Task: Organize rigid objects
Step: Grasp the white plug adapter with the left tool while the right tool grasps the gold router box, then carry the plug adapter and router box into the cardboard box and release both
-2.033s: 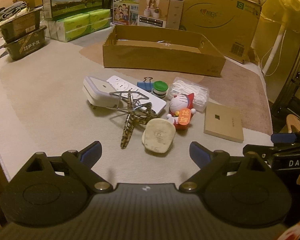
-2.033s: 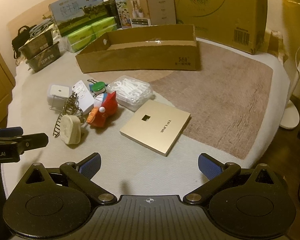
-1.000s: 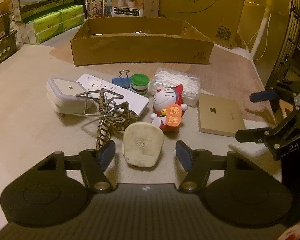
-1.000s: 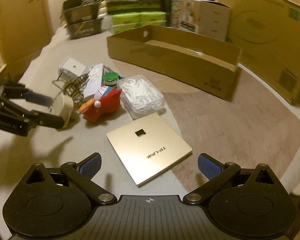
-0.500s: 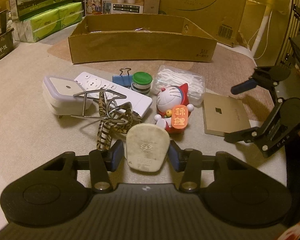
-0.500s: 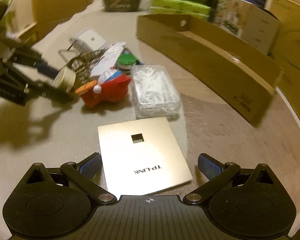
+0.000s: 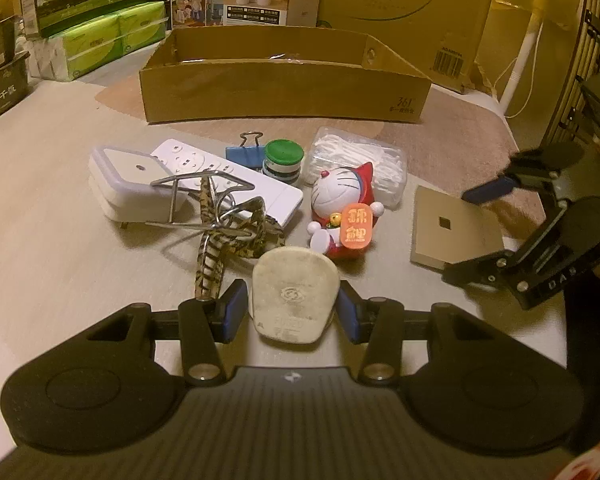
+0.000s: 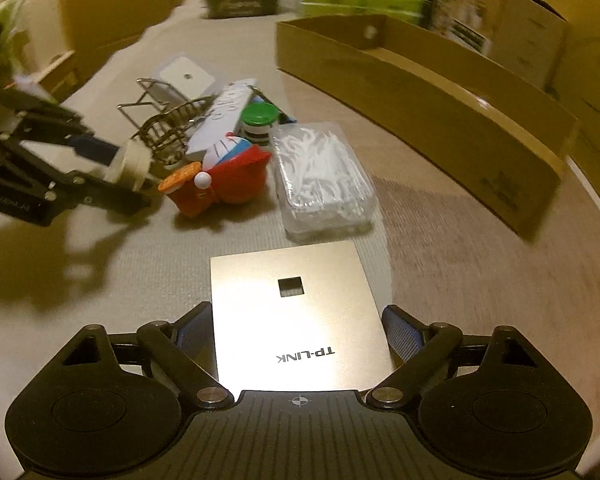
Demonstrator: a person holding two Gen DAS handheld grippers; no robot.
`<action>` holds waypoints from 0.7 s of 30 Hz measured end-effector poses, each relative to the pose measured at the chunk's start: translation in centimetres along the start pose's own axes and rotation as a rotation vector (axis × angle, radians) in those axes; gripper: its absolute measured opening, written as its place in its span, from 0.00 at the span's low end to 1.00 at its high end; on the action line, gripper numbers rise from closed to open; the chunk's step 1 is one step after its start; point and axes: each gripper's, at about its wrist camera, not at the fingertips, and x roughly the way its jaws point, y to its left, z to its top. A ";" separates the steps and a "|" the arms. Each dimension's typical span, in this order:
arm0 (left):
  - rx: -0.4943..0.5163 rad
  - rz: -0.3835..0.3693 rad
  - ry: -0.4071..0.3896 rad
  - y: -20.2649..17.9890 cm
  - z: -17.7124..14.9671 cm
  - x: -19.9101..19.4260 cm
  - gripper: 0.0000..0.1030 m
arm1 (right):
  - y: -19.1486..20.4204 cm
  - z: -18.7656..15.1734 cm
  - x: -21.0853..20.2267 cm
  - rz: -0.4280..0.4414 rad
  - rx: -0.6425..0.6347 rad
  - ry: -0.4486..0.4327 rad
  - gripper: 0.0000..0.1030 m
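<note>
Left wrist view: my left gripper (image 7: pixel 292 312), jaws closed on the cream plug (image 7: pixel 294 300), pads against both its sides. At 12 o'clock of the plug: cat figurine (image 7: pixel 342 208), green-capped jar (image 7: pixel 283 158), blue binder clip (image 7: pixel 244 152). At 10 o'clock: wire rack (image 7: pixel 204 200), white power strip (image 7: pixel 228 180). Open cardboard tray (image 7: pixel 284 92) beyond, bare carpet (image 7: pixel 52 248) at 9 o'clock.

Right wrist view: my right gripper (image 8: pixel 298 330), jaws just closing around the gold TP-LINK box (image 8: pixel 296 316), standing close beside both its edges; contact I cannot tell. Clear floss-pick case (image 8: pixel 320 176) at 12 o'clock. Free carpet at 2 o'clock before the tray wall.
</note>
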 end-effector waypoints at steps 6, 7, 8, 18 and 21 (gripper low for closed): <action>-0.002 -0.002 -0.010 -0.1 -0.4 -1.2 0.39 | 1.4 -1.2 -1.6 -0.058 0.180 -0.024 0.86; -0.003 -0.004 -0.015 -0.1 -0.4 -1.5 0.38 | 1.5 -1.3 -2.0 -0.068 0.214 -0.031 0.86; -0.003 -0.003 -0.017 -0.2 -0.4 -1.7 0.37 | 1.6 -1.4 -2.3 -0.079 0.245 -0.035 0.86; -0.009 -0.007 -0.020 -0.3 -1.3 -3.0 0.35 | 2.7 -2.3 -4.0 -0.110 0.350 -0.075 0.86; -0.014 -0.008 -0.022 -0.2 -1.5 -3.3 0.35 | 3.0 -2.3 -4.4 -0.109 0.359 -0.085 0.86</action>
